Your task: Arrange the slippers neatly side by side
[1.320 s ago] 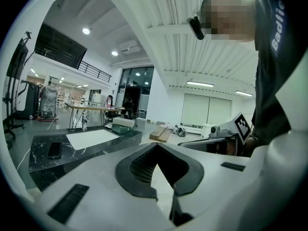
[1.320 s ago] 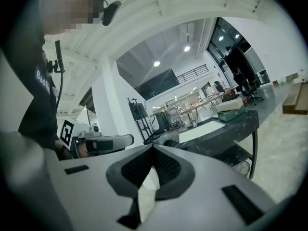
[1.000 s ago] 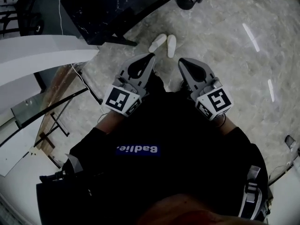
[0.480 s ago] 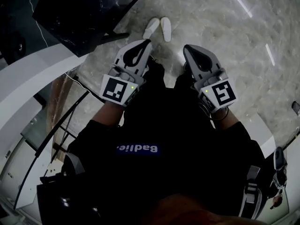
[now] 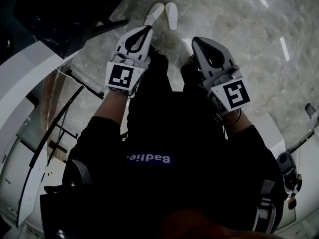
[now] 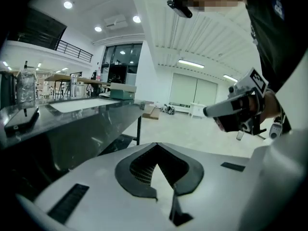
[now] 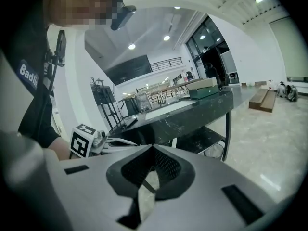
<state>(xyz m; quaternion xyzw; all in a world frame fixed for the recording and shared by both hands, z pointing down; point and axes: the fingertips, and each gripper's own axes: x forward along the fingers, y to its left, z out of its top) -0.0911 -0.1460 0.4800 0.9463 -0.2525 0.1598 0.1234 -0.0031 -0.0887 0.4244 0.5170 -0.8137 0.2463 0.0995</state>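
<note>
The 2 slippers [image 5: 170,15] lie ahead of the fingers, long axes pointing away, nearer the left gripper [image 5: 146,30] than the right gripper [image 5: 197,40], both clenched on nothing.

Pale marbled floor [image 5: 234,29] — two white slippers [image 5: 171,15] lie on it.

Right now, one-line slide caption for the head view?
Head view: left gripper and right gripper, both shut and empty, above the marble floor; ahead, one white slipper lies angled to the other slipper.
</note>
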